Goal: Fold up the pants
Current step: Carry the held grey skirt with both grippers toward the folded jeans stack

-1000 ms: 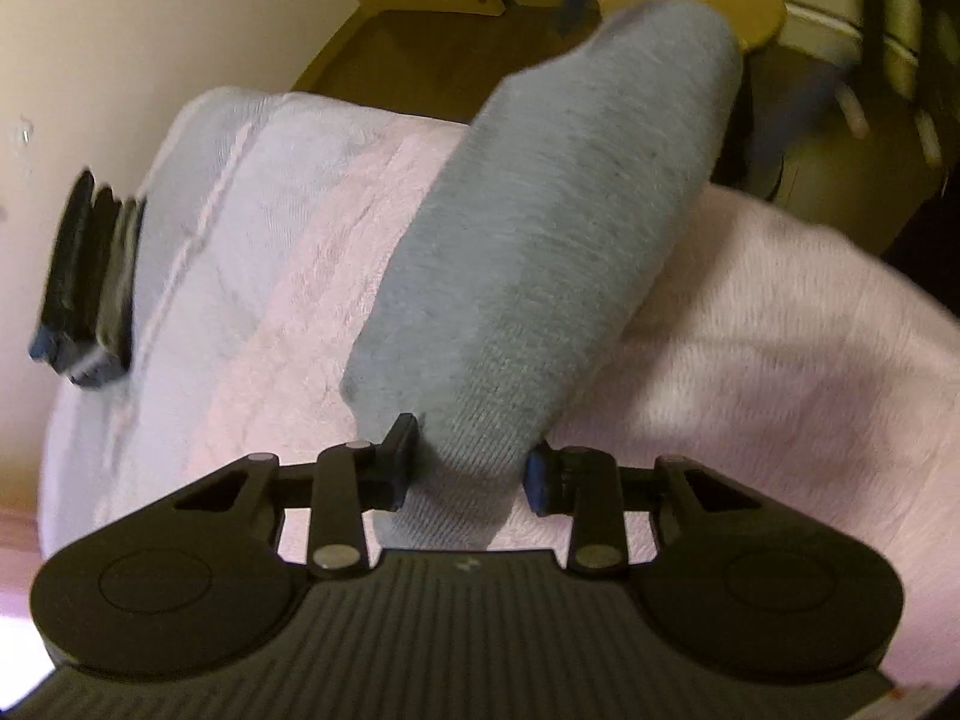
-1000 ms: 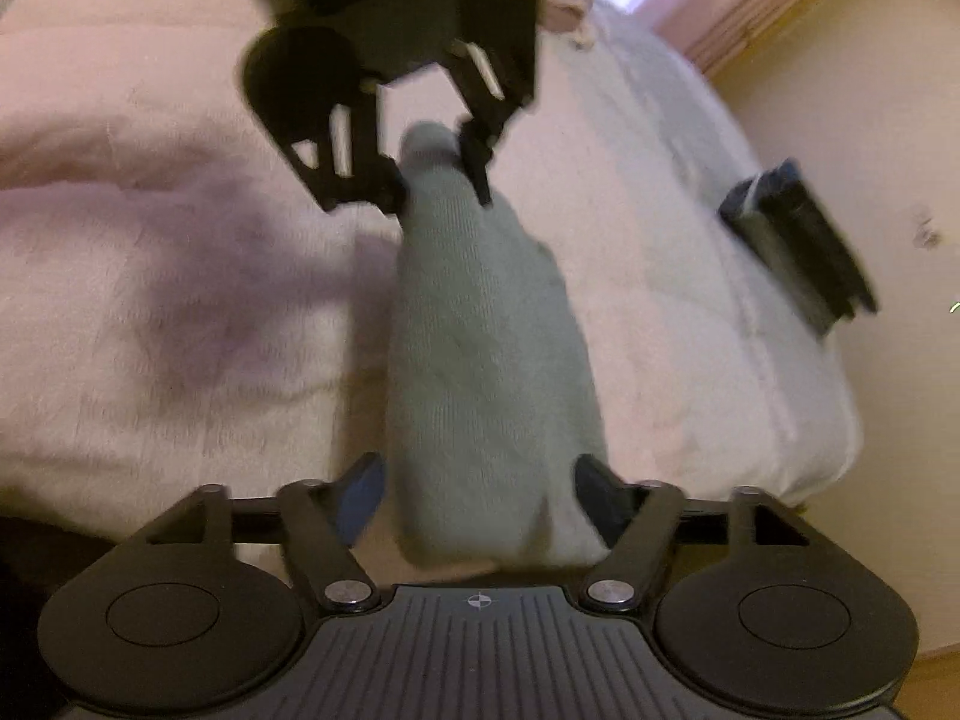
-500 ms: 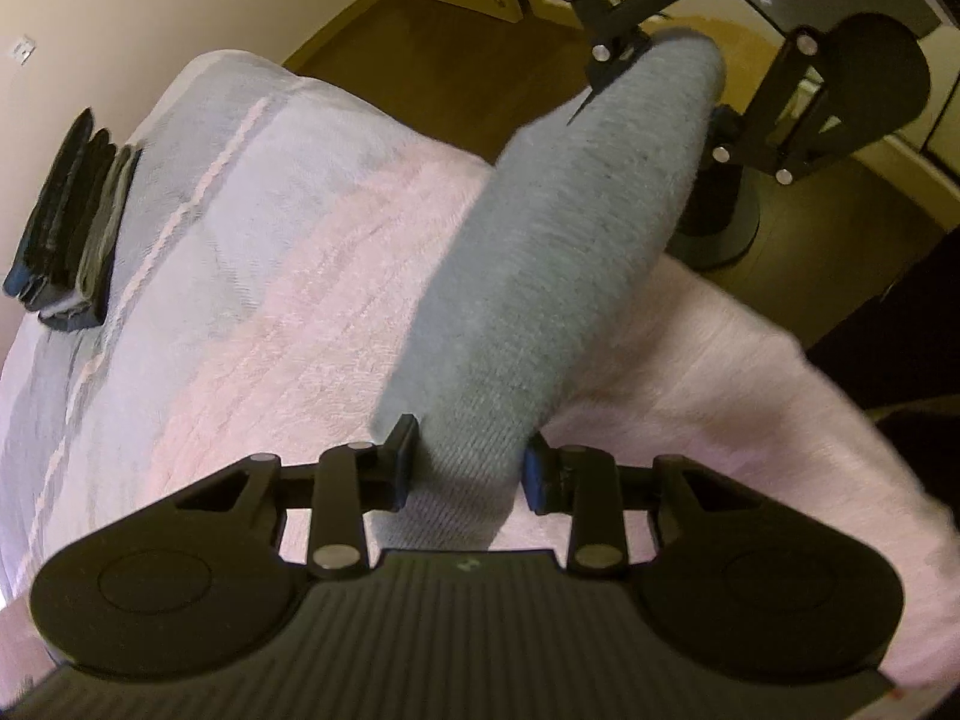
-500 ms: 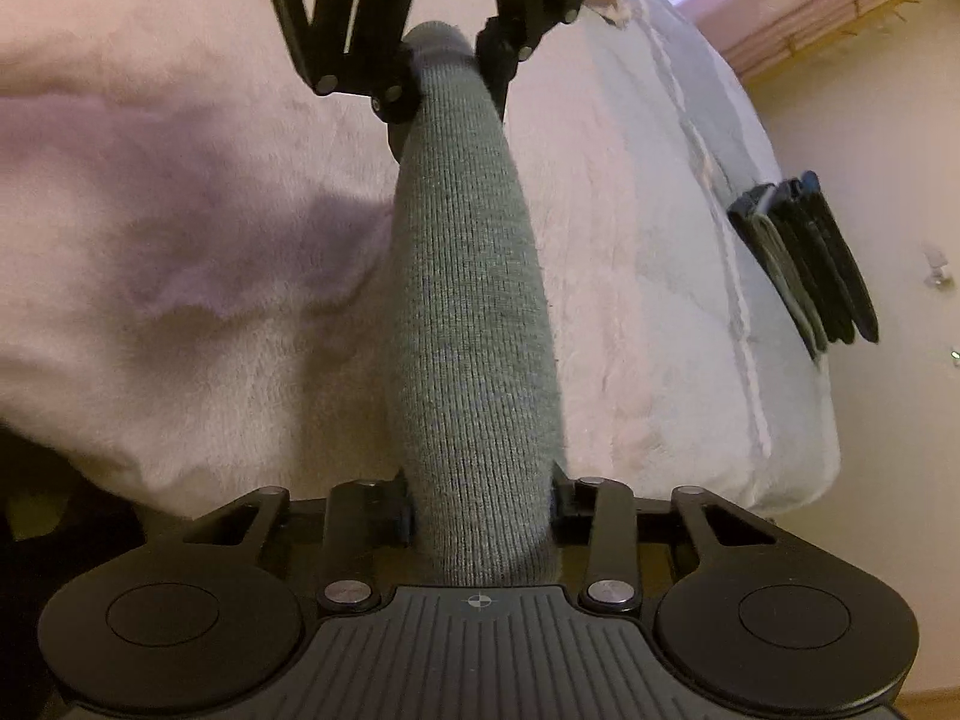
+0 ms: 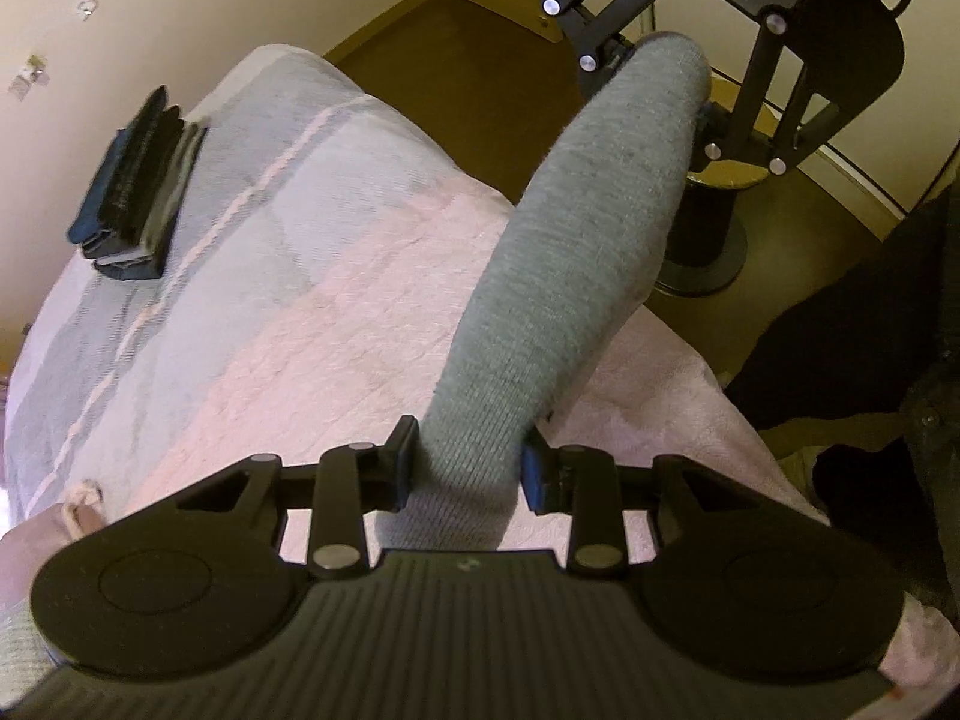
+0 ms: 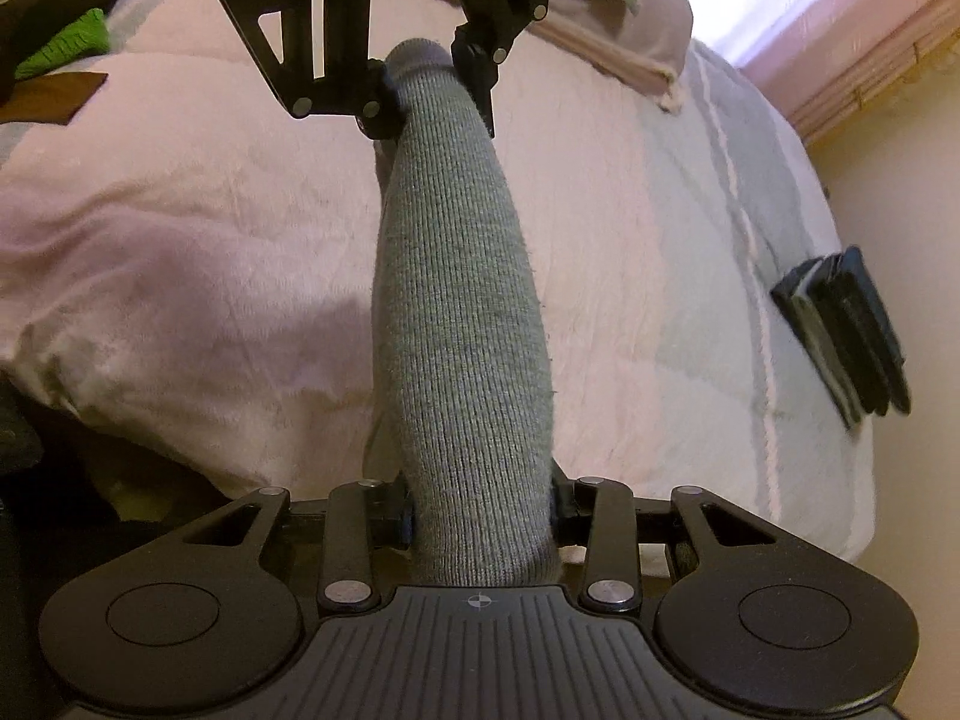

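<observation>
The grey knit pants [image 5: 576, 252] hang as one taut band stretched between both grippers, lifted above the pink bed cover [image 5: 336, 336]. My left gripper [image 5: 468, 468] is shut on one end of the band. In the right wrist view the same pants [image 6: 462, 324] run from my right gripper [image 6: 480, 519], shut on the near end, up to the left gripper [image 6: 429, 90] at the top. The right gripper [image 5: 654, 78] shows at the top of the left wrist view, clamped on the far end. The cloth below the band is hidden.
A stack of dark folded clothes [image 5: 135, 186] lies near the bed's edge by the wall, also the stack [image 6: 846, 330]. Green and dark garments [image 6: 60, 48] lie at the far left. A stool on a black base [image 5: 708, 228] stands on the wooden floor beside the bed.
The right gripper closed on the pants' near end, and both grippers lifted and drew the cloth into a taut narrow band above the bed.
</observation>
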